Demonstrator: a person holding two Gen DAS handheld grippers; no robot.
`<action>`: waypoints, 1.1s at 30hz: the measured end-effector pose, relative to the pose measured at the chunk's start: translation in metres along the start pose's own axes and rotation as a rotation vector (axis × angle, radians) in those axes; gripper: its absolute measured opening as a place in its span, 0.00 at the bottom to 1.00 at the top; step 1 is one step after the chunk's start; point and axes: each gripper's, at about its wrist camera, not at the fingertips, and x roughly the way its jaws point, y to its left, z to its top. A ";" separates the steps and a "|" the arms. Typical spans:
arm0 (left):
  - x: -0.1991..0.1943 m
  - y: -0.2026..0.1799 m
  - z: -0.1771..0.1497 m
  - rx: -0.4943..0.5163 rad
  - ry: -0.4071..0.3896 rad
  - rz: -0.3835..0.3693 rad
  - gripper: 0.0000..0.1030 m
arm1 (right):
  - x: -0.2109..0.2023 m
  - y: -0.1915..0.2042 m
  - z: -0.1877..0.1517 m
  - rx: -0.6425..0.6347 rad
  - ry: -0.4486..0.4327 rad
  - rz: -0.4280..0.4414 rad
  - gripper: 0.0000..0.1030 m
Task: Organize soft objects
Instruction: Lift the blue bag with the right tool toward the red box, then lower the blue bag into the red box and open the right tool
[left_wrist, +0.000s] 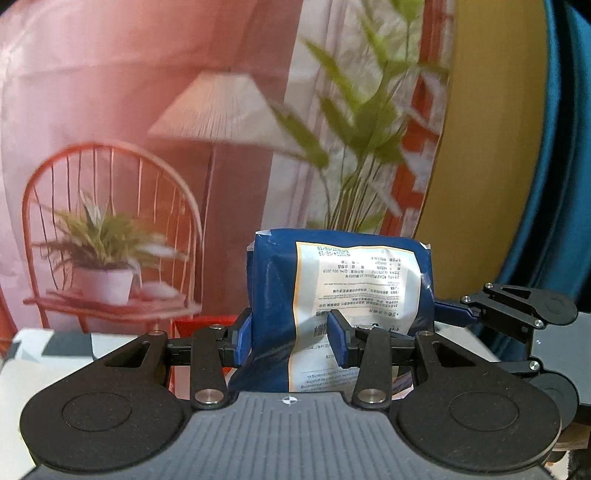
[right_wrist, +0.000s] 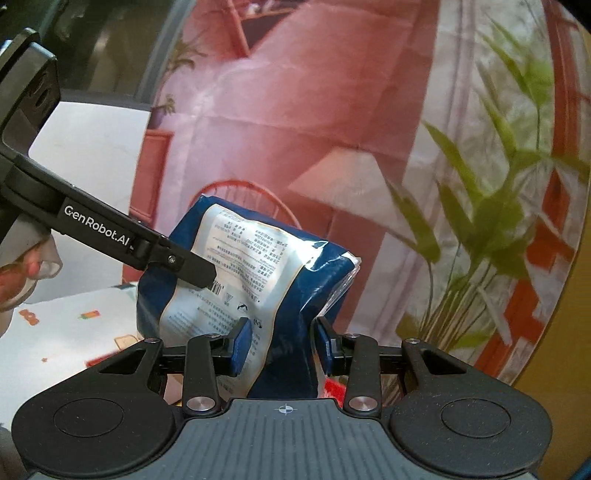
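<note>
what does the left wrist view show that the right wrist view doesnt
Only the left wrist view: a potted plant pictured on a red chair printed on the backdrop, a yellow panel, and the right gripper coming in from the side. Only the right wrist view: the left gripper seen from outside with its GenRobot.AI lettering, a hand on its handle, and a white patterned tablecloth. Both: the blue packet with its white label, gripped by both grippers at once, before the pink backdrop.

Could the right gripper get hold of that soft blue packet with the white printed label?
Probably yes, it seems to have it already: the soft blue packet with the white printed label sits pinched between the right gripper pads. The left gripper clamps the packet too, without blocking it.
</note>
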 end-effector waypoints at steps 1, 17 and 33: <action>0.009 0.001 -0.005 0.002 0.027 0.004 0.43 | 0.005 0.001 -0.006 0.008 0.018 0.001 0.33; 0.079 0.018 -0.057 -0.019 0.364 -0.007 0.43 | 0.064 -0.003 -0.079 0.224 0.364 0.119 0.33; 0.059 0.024 -0.048 -0.063 0.267 0.064 0.75 | 0.059 -0.019 -0.081 0.311 0.356 -0.002 0.46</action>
